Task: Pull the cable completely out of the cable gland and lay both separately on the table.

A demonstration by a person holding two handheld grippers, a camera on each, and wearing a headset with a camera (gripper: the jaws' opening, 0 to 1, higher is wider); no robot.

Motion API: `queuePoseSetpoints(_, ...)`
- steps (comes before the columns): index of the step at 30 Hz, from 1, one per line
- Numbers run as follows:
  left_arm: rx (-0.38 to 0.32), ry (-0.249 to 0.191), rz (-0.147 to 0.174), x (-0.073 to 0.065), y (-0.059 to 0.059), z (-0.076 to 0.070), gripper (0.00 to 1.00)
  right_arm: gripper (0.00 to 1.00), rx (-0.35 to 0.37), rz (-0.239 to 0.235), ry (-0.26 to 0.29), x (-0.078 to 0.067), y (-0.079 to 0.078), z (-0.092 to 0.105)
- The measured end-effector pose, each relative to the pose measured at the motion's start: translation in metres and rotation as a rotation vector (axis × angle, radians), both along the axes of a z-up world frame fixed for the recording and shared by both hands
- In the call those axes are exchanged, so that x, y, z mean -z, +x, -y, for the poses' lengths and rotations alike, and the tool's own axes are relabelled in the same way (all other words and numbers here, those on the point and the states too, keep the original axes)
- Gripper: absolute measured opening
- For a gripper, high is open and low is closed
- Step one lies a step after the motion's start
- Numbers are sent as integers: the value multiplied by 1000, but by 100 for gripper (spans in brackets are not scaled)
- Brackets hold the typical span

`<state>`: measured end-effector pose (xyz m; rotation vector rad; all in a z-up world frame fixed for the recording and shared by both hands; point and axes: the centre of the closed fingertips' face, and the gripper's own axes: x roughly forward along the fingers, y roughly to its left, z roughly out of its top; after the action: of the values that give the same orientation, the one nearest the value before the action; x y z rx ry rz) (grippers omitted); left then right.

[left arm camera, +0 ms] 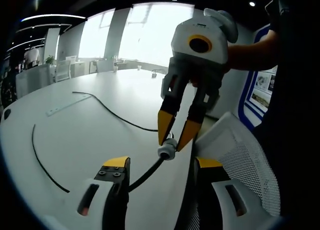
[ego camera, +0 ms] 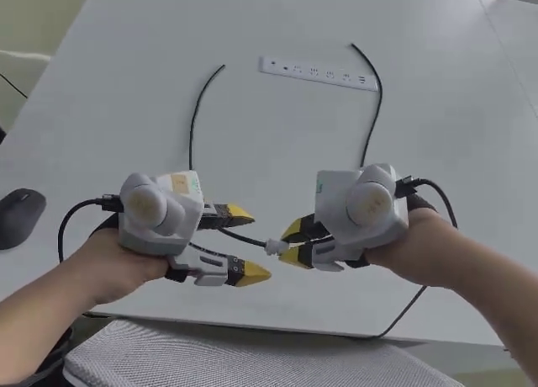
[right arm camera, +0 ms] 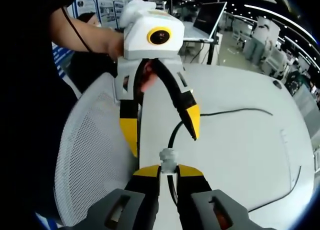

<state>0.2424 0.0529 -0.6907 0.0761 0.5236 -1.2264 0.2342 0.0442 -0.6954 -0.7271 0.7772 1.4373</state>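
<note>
A: What does the count come to?

B: Two tools, one white cable gland (ego camera: 274,246), one power strip (ego camera: 319,71) and one mouse (ego camera: 17,216), which the left edge of the head view cuts off. Two black lengths (ego camera: 193,122) of cable lie on the desk (ego camera: 277,135). The tools hide where they lead, so it cannot be told whether they are one cable.

A: And where is the gland?

B: It is in the air by the desk's near edge, clenched between the tips of the right tool (ego camera: 290,244). The cable (left arm camera: 147,172) is still threaded in it. It runs between the jaws of the left tool (ego camera: 250,242), which stand wide apart, released.

A: And the hands?

B: The left hand (ego camera: 109,261) and the right hand (ego camera: 420,248) each wrap a tool from behind. The tips point at one another above a mesh chair (ego camera: 252,357).
</note>
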Motion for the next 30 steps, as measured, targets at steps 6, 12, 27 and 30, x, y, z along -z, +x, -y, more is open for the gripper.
queuePoseSetpoints(6,-3,-32,-9,-4,1,4,46,6,-17,10,-13,-1,-2,3)
queuePoseSetpoints(12,-2,-44,-13,-5,0,5,39,6,-32,16,-17,-2,-5,3)
queuePoseSetpoints(27,61,-75,1,-11,-9,15,24,6,-72,18,-12,-5,-10,2)
queuePoseSetpoints(30,79,-78,0,-11,-11,17,22,6,-85,22,-12,-5,-11,2)
